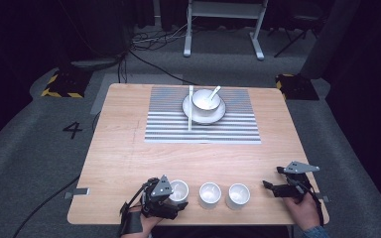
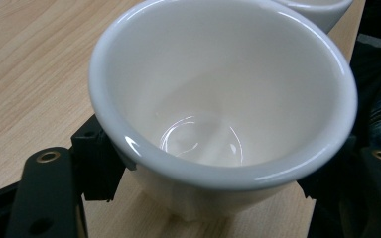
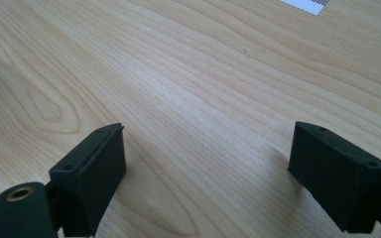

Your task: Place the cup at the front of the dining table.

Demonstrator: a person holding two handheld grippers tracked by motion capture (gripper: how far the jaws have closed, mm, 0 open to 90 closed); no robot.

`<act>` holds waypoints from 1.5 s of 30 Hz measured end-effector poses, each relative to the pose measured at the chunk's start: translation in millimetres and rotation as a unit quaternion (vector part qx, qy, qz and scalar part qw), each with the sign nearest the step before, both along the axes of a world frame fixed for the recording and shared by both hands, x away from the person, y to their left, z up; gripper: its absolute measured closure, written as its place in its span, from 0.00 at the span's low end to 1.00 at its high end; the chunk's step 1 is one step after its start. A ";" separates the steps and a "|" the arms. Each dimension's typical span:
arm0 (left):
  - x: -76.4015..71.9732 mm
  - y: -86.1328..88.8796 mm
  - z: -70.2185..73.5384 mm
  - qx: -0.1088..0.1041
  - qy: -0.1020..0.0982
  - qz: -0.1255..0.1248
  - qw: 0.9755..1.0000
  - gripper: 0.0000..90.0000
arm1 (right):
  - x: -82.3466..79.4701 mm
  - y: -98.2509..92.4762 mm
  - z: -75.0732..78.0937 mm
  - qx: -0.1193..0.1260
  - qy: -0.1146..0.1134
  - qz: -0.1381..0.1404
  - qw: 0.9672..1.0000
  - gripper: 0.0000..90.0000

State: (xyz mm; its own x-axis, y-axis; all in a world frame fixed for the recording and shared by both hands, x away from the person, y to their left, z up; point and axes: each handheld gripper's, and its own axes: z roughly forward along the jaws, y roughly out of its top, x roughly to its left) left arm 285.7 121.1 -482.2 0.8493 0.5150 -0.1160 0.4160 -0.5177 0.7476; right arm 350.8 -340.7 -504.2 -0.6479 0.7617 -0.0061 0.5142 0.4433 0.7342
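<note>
The left claw (image 1: pixel 171 198) pinches the left cup (image 1: pixel 178 190) of three at the near tabletop (image 1: pixel 124 153) edge; its own view shows the jaws on both cup walls. The right claw (image 1: pixel 273 188) is spread over bare wood. A "4" (image 1: pixel 72 130) marks the floor.

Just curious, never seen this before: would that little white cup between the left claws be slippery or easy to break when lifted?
Probably both. The cup looks like glazed ceramic, glossy with reflections, so the left gripper could slip on it. It looks rigid and likely chips if dropped. Its narrower base suggests it may tip if nudged.
</note>
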 end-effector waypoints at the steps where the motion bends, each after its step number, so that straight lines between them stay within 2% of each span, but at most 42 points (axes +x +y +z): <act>1: 0.5 0.3 1.5 0.001 0.003 -0.002 1.000 0.30 | 0.0 0.0 0.0 0.000 0.000 0.000 1.000 0.16; 3: -0.6 -0.5 6.3 0.008 0.000 -0.006 1.000 0.30 | 0.0 0.0 0.0 0.000 0.000 0.000 1.000 0.16; 6: 0.0 0.0 10.1 0.005 0.001 -0.006 1.000 0.30 | 0.0 0.0 0.0 0.000 0.000 0.000 1.000 0.16; 12: 9.2 9.3 22.9 -0.014 0.016 0.011 1.000 0.30 | 0.0 0.3 0.0 0.001 0.000 -0.002 1.000 0.16; 16: 13.8 14.0 29.5 -0.011 0.016 0.024 1.000 0.30 | 0.0 0.4 0.0 0.001 0.001 -0.002 1.000 0.16; 22: 16.8 19.2 37.9 -0.013 0.011 0.031 0.999 0.30 | 0.0 0.3 0.0 0.001 0.000 -0.002 1.000 0.16; 25: 20.5 23.2 45.6 -0.029 -0.002 0.019 0.999 0.30 | 0.0 0.3 0.0 0.001 0.001 -0.002 1.000 0.16; 29: 23.9 24.4 53.1 -0.026 -0.009 0.021 0.999 0.30 | 0.0 0.3 0.1 0.000 0.000 -0.002 1.000 0.16; 35: 40.1 30.8 69.3 -0.015 -0.019 0.035 0.999 0.30 | 0.1 0.5 0.0 0.000 0.000 -0.004 1.000 0.16; 39: 47.4 33.6 74.3 -0.015 -0.019 0.047 0.999 0.30 | 0.1 0.6 0.0 0.000 0.000 -0.004 1.000 0.16; 45: 66.0 40.3 83.1 -0.011 -0.022 0.061 0.998 0.30 | 0.2 0.7 0.0 -0.001 0.000 -0.005 1.000 0.16</act>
State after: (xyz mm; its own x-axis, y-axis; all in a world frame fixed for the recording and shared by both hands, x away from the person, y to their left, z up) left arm 351.6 161.5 -399.1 0.7850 0.6125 -0.0927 0.4416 -0.4483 0.7772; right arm 350.9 -339.9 -504.1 -0.6407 0.7678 -0.0073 0.5179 0.4392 0.7341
